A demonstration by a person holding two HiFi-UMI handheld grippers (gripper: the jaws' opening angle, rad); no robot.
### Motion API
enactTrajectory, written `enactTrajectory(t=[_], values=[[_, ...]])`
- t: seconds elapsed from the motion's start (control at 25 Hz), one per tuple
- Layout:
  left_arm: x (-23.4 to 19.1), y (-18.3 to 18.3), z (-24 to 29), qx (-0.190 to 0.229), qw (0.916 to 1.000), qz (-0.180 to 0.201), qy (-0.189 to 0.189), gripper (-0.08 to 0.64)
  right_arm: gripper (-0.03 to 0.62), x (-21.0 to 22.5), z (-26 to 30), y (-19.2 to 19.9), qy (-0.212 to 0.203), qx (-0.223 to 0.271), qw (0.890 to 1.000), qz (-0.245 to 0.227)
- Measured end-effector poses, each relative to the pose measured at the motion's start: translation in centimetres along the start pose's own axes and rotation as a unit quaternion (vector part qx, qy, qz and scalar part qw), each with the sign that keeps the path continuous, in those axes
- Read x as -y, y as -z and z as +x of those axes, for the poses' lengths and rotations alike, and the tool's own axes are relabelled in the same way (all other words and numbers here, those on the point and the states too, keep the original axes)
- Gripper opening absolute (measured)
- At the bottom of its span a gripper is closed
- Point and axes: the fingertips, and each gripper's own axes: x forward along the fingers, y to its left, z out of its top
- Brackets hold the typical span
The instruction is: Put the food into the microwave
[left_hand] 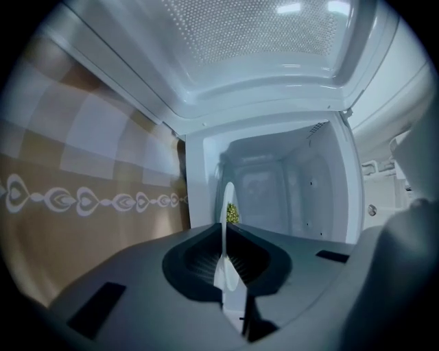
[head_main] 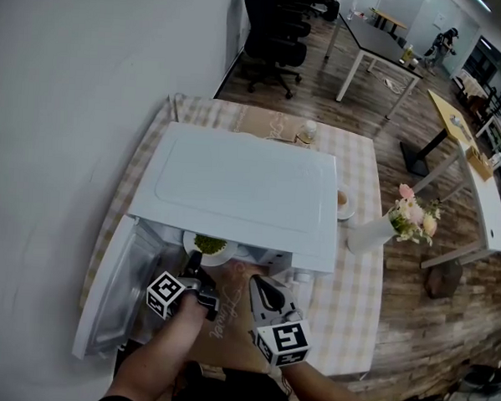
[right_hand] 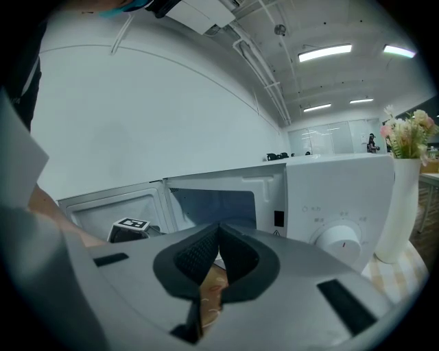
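A white plate (head_main: 221, 255) carrying green food (head_main: 209, 244) sits in the mouth of the white microwave (head_main: 243, 187), whose door (head_main: 112, 293) hangs open to the left. My left gripper (head_main: 194, 265) is shut on the plate's near rim. In the left gripper view the plate (left_hand: 227, 206) shows edge-on between the jaws of that gripper (left_hand: 223, 240), the food (left_hand: 232, 213) just beyond, and the lit cavity (left_hand: 288, 185) ahead. My right gripper (head_main: 257, 285) hovers before the microwave's control side, shut and holding nothing; in its own view this gripper (right_hand: 218, 236) faces the cavity opening (right_hand: 212, 202).
The microwave stands on a checked tablecloth (head_main: 355, 285). A white vase (head_main: 368, 235) of flowers (head_main: 416, 214) stands right of it, close to the dial (right_hand: 337, 238). A cup on a saucer (head_main: 344, 202) and a small bottle (head_main: 306, 131) sit behind. A white wall runs along the left.
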Motion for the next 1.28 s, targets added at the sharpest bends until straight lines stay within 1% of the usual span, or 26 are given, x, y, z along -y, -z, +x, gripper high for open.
enactTrajectory(t=[0.08,0.24,0.32,0.36,0.56,0.64,0.8,1.0,1.28], values=[[0.2,0.1,0.4,-0.003,1.0,-0.003,0.005,0.025,0.008,0.1,-0.2,0.2,0.002,-0.001,1.0,0.001],[0.4,0.2,0.4,-0.009,0.9998,0.014,0.014,0.033,0.008,0.3,-0.4,0.2,0.004,-0.002,1.0,0.002],[0.6,0.2,0.2,-0.013,0.9996,0.017,0.02,0.128,0.008,0.2,-0.4,0.0,0.004,-0.001,1.0,0.003],[0.6,0.2,0.0,-0.014,0.9995,0.02,0.019,0.146,0.008,0.1,-0.4,0.0,0.003,-0.001,1.0,0.003],[0.0,0.6,-1.9,-0.016,0.9986,0.05,-0.001,0.143,0.008,-0.4,-0.8,0.2,-0.001,-0.005,1.0,0.005],[0.1,0.8,-2.2,-0.022,0.9981,0.058,0.003,0.072,0.008,-0.7,-0.8,0.1,-0.002,-0.005,1.0,0.004],[0.5,0.5,-2.0,-0.023,0.9976,0.065,0.011,0.032,0.008,-1.1,-0.7,0.2,-0.004,-0.006,1.0,0.004],[0.5,0.2,-1.3,-0.014,0.9984,0.055,0.008,0.029,0.008,-0.9,-0.8,0.7,-0.004,-0.009,1.0,0.006],[0.5,0.1,0.2,-0.009,0.9979,0.063,-0.008,0.029,0.008,0.3,-0.7,0.5,0.001,-0.011,1.0,0.008]])
